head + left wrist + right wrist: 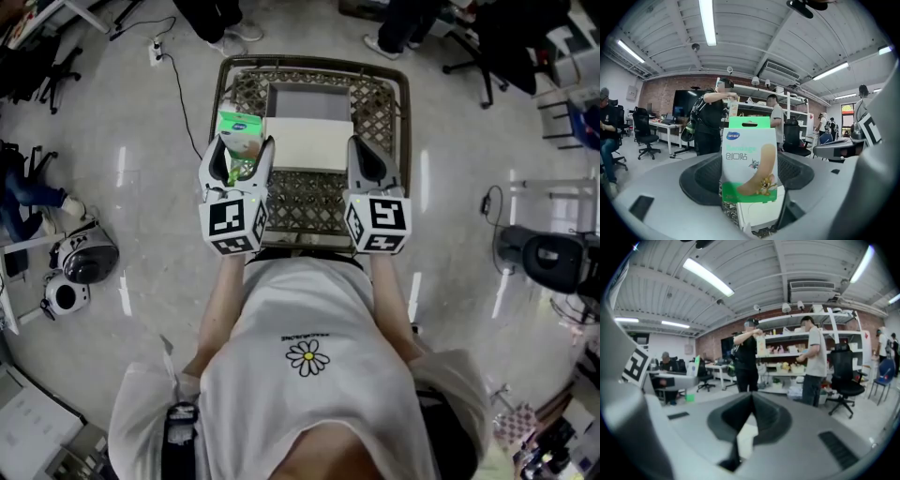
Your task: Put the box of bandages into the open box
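The green-and-white box of bandages [240,131] stands upright between the fingers of my left gripper [240,155], which is shut on it. It hangs over the left part of the lattice table, just left of the open white box [307,103] and its folded-out lid [309,142]. In the left gripper view the box of bandages [749,159] fills the middle, held by the left gripper [750,190], with the white box [761,213] below it. My right gripper [367,161] is shut on nothing at the white box's right side; in its own view the right gripper [745,420] shows its jaws meeting.
The lattice table [380,112] has a raised brown rim. On the floor lie a power strip with a cable [157,52], two helmet-like devices [82,262] at the left and a round black device [548,261] at the right. People [710,122] stand by shelves [787,357] beyond.
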{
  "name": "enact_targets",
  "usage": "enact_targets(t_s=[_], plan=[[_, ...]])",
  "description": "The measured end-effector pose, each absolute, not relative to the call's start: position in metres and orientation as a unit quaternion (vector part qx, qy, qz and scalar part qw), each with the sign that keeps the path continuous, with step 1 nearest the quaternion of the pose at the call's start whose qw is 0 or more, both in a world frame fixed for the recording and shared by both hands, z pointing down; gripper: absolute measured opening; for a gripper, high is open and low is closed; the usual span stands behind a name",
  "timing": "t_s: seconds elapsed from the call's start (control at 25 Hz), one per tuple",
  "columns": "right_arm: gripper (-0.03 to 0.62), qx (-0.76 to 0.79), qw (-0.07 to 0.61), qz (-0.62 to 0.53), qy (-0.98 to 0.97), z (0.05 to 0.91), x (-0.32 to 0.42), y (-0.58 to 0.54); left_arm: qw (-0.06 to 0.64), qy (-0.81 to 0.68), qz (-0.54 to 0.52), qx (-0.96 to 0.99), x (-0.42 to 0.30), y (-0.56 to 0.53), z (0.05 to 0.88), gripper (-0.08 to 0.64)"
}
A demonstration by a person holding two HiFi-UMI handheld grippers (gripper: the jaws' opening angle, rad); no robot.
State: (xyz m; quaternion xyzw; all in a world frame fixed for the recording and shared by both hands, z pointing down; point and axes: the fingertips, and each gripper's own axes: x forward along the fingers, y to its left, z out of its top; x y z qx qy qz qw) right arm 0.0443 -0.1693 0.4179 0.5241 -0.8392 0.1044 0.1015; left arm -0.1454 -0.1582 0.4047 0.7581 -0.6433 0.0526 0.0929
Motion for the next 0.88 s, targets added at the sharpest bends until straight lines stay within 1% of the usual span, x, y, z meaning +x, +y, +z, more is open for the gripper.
enact_targets(t_s=[0.24, 0.4, 0.6, 0.88], plan=[[0.031, 0.521, 0.115, 0.106, -0.839, 0.424, 0.040, -0.170, 0.066, -0.611, 0.094, 0.783, -0.144, -0.178, 0.396, 0.362], [0.031, 0.524, 0.118, 0.114, -0.836, 0.427, 0.041, -0.171, 0.034, -0.557, 0.138, 0.818, -0.130, -0.198, 0.382, 0.360], [0.031, 0.522, 0.124, 0.122, -0.835, 0.435, 0.043, -0.175, 0.007, -0.474, 0.202, 0.857, -0.104, -0.221, 0.384, 0.360], [0.031, 0.522, 0.135, 0.142, -0.830, 0.445, 0.046, -0.177, 0.014, -0.363, 0.278, 0.889, -0.072, -0.258, 0.415, 0.360]])
